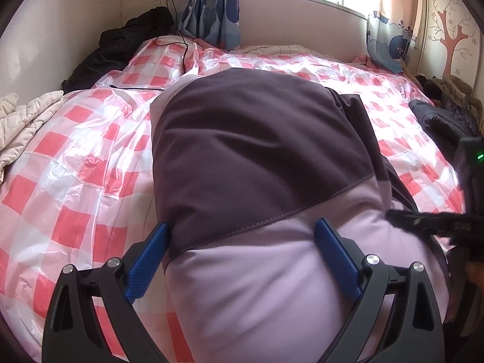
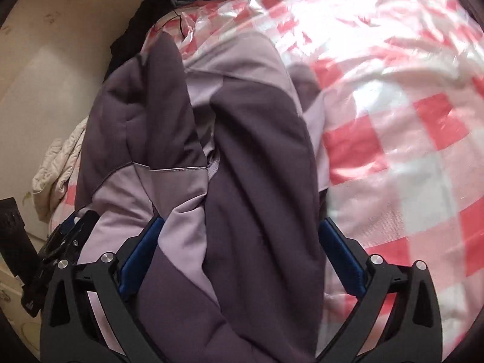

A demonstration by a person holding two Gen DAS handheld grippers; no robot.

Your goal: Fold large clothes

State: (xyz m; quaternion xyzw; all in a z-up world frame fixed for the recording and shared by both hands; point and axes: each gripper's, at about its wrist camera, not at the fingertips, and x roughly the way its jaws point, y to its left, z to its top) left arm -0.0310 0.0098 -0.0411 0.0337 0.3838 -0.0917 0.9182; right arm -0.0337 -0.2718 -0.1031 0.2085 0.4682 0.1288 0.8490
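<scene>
Grippers, left [image 1: 242,236] and right [image 2: 240,236], spread wide, straddle jacket [image 1: 257,157].

Checked bedspread [image 1: 90,157] (under clear plastic), black cable [image 1: 181,45], curtains [image 1: 211,9]

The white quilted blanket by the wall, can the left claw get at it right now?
Probably not: the left claw is open around the two-tone purple padded jacket; the white quilted blanket lies off to its left.
</scene>
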